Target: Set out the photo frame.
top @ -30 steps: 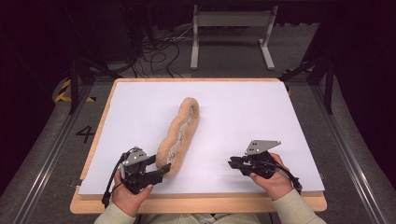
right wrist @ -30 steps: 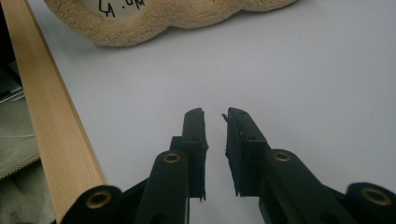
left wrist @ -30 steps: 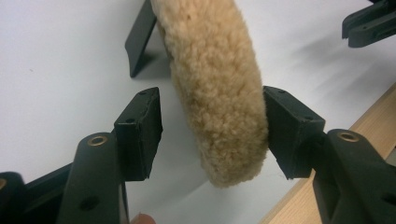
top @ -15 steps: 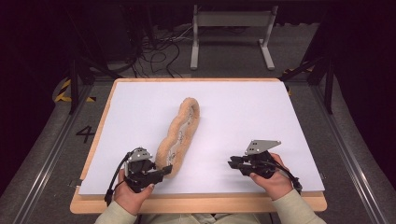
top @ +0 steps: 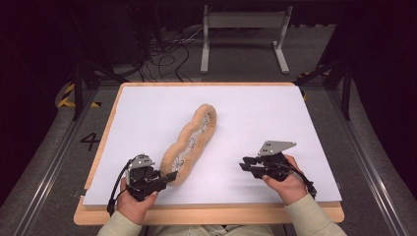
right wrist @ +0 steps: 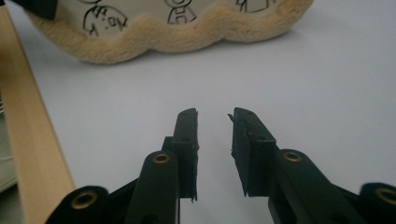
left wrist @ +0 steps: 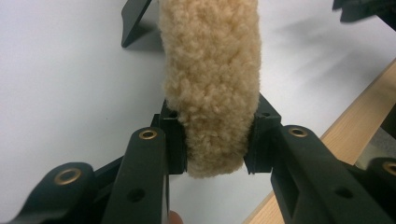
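Note:
A long tan fleecy item [top: 192,141] with a wavy rim and a white inner face of cartoon drawings lies slantwise on the white sheet. My left gripper [top: 169,176] is shut on its near end; in the left gripper view the pads [left wrist: 173,140] squeeze the fluffy rim [left wrist: 210,79] from both sides. My right gripper [top: 244,164] rests to the right of the item, apart from it, and points left. In the right gripper view it [right wrist: 214,126] stands open with bare sheet between its jaws, and the fleecy item [right wrist: 177,39] lies ahead.
The white sheet [top: 260,113] covers a wooden board whose front edge [top: 211,215] lies near the person's hands. Dark floor with cables [top: 167,54] and a metal stand [top: 243,19] lies beyond the board. Rails run along both sides.

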Action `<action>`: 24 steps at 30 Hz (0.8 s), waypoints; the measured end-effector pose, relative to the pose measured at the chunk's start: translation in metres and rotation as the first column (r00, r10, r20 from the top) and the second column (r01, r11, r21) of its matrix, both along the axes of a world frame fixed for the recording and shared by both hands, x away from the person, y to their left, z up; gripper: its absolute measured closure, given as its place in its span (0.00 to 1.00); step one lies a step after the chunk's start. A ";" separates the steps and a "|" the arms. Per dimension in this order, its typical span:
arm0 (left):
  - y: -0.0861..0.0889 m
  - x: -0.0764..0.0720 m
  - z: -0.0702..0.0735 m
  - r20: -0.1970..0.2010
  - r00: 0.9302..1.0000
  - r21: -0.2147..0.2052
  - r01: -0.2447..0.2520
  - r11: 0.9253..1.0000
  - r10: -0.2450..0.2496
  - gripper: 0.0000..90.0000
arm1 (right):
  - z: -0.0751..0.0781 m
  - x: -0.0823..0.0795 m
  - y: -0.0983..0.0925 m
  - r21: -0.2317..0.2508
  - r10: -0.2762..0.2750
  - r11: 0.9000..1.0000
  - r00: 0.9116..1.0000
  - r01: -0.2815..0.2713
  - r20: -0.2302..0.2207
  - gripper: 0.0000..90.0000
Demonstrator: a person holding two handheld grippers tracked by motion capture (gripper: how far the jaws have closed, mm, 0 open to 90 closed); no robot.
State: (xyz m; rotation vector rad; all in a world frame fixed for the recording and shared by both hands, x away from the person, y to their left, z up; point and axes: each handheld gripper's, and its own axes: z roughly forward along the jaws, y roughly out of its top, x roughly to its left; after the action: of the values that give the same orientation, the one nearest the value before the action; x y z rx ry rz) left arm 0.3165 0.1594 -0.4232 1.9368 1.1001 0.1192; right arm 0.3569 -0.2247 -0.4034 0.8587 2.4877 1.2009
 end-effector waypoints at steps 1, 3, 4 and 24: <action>0.000 0.000 0.000 0.001 1.000 -0.001 0.001 1.000 -0.001 0.74 | 0.003 0.006 0.001 0.000 -0.008 1.000 1.000 0.008 0.011 0.79; 0.000 0.000 0.000 0.004 1.000 -0.003 -0.003 1.000 0.003 0.74 | 0.007 0.017 0.002 0.003 -0.017 1.000 1.000 0.017 0.020 0.80; 0.000 0.000 0.000 0.010 1.000 0.001 0.000 1.000 0.000 0.74 | 0.010 0.023 0.003 0.001 -0.022 1.000 1.000 0.022 0.022 0.80; 0.013 0.005 -0.001 0.029 0.999 0.005 0.030 1.000 -0.030 0.74 | 0.016 0.111 0.028 0.028 -0.046 0.999 0.999 0.045 0.027 0.61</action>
State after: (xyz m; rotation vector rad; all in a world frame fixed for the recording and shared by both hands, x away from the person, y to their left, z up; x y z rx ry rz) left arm 0.3213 0.1725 -0.4240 1.9489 1.0515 0.1330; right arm 0.4677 -0.1965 -0.3871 0.8945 2.4222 1.2255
